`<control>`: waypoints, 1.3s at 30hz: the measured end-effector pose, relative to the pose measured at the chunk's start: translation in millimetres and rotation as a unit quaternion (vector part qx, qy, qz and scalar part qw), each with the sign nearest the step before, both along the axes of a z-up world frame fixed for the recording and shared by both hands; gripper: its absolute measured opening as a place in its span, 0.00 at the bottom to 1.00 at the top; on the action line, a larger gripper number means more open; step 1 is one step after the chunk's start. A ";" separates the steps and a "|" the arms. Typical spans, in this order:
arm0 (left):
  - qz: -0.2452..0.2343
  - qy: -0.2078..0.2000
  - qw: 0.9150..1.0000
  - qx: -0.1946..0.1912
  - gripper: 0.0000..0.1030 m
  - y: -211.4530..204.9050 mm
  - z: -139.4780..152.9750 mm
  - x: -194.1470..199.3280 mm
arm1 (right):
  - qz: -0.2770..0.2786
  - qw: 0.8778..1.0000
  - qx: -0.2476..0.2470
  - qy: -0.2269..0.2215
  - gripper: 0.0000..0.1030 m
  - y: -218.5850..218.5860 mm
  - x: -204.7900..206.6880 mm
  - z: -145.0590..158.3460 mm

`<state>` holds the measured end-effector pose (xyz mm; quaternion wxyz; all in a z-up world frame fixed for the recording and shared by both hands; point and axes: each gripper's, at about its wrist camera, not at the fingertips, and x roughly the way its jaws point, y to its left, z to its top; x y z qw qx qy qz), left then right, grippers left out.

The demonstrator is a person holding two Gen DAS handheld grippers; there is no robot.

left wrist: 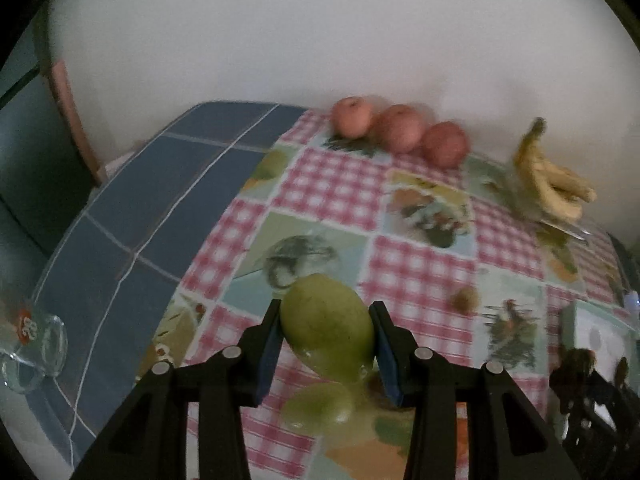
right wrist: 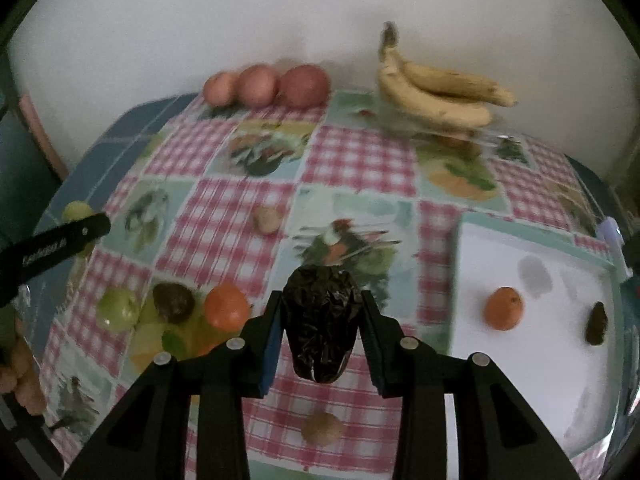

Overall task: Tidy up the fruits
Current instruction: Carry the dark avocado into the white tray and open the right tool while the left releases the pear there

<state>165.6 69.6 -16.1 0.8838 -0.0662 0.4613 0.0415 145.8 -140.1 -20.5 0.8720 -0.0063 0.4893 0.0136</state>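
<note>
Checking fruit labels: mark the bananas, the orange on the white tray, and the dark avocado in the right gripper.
bananas [right wrist: 436, 96]: right wrist view, middle of the bunch.
orange [right wrist: 504, 307]: right wrist view, centre of its skin.
avocado [right wrist: 320, 320]: right wrist view, mid-body between the pads.

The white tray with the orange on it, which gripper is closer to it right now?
Right. The right gripper, holding a dark avocado, is just left of the white tray. The left gripper, holding a green pear, is further left across the table.

apples [right wrist: 264, 85] left of bananas [right wrist: 440, 92]
</note>
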 end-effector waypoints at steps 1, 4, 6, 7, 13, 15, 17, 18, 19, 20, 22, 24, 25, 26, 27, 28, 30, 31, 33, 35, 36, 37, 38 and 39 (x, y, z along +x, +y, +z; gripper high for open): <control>-0.012 -0.001 1.000 0.002 0.44 -9.0 3.7 -1.0 | -0.009 1.000 0.000 -0.002 0.37 -6.5 0.0 3.8; -0.036 -0.002 0.999 0.011 0.44 -31.0 8.7 -2.3 | -0.036 0.999 0.004 -0.005 0.37 -28.4 -3.1 13.1; -0.058 -0.001 0.998 0.009 0.44 -49.5 11.6 -4.9 | -0.060 0.998 0.013 -0.006 0.37 -46.2 -6.8 17.3; -0.064 -0.001 0.998 0.006 0.44 -55.3 12.7 -6.5 | -0.072 0.997 0.016 -0.008 0.37 -56.1 -8.5 19.2; -0.128 0.002 0.992 0.013 0.44 -111.1 17.8 -16.1 | -0.143 0.990 0.008 -0.015 0.37 -114.9 -21.8 29.6; -0.148 0.004 0.989 0.020 0.44 -129.8 18.1 -20.3 | -0.167 0.986 0.008 -0.012 0.37 -135.5 -27.2 29.6; -0.169 0.007 0.985 0.022 0.44 -147.4 17.5 -25.0 | -0.189 0.982 0.006 -0.008 0.37 -155.0 -32.3 29.8; -0.177 0.008 0.984 0.022 0.44 -154.0 17.1 -27.3 | -0.198 0.980 0.004 -0.007 0.37 -163.7 -34.9 29.5; -0.186 0.009 0.982 0.021 0.44 -161.9 16.9 -29.5 | -0.207 0.978 0.000 -0.004 0.37 -173.1 -37.1 28.9; -0.197 0.010 0.980 0.018 0.44 -170.7 16.9 -32.3 | -0.218 0.976 -0.003 -0.002 0.37 -182.4 -39.6 28.0; -0.214 0.012 0.977 0.011 0.44 -185.3 17.0 -37.3 | -0.239 0.971 -0.002 0.003 0.37 -201.8 -46.4 26.9; -0.239 0.014 0.971 0.003 0.44 -205.2 16.2 -44.6 | -0.261 0.965 0.008 0.009 0.37 -223.0 -54.3 25.1; -0.248 0.015 0.969 0.001 0.44 -212.0 16.0 -47.4 | -0.274 0.962 0.013 0.012 0.37 -234.8 -58.8 23.1; -0.262 0.015 0.965 -0.002 0.44 -222.9 15.2 -51.9 | -0.282 0.959 0.015 0.015 0.37 -241.1 -62.1 21.8; -0.274 0.016 0.962 -0.004 0.44 -231.3 14.8 -55.5 | -0.293 0.956 0.017 0.019 0.37 -250.2 -66.2 19.7; -0.286 0.018 0.958 -0.008 0.44 -240.4 14.1 -59.3 | -0.300 0.954 0.019 0.022 0.37 -256.3 -69.1 18.1; -0.311 0.020 0.950 -0.012 0.44 -259.4 12.4 -67.5 | -0.312 0.949 0.023 0.026 0.37 -267.3 -75.9 15.3; -0.321 0.020 0.947 -0.013 0.44 -268.1 11.1 -71.4 | -0.316 0.948 0.024 0.028 0.37 -271.5 -78.5 14.2; -0.339 0.022 0.940 -0.014 0.44 -284.3 6.1 -76.1 | -0.321 0.946 0.023 0.033 0.37 -277.0 -81.6 13.1; -0.351 0.026 0.936 -0.009 0.44 -298.0 -1.9 -79.5 | -0.323 0.945 0.023 0.039 0.37 -280.9 -82.9 10.0; -0.357 0.029 0.933 -0.005 0.44 -304.1 -7.5 -81.0 | -0.324 0.945 0.025 0.041 0.37 -282.4 -82.9 8.0; -0.361 0.031 0.932 -0.002 0.44 -307.0 -10.9 -81.7 | -0.325 0.944 0.025 0.043 0.37 -283.3 -83.7 6.5; -0.366 0.033 0.930 0.004 0.44 -312.2 -16.4 -83.0 | -0.325 0.944 0.024 0.046 0.37 -283.1 -83.7 4.1; -0.368 0.036 0.929 0.008 0.44 -315.7 -20.3 -84.2 | -0.324 0.944 0.022 0.051 0.37 -283.6 -83.5 0.6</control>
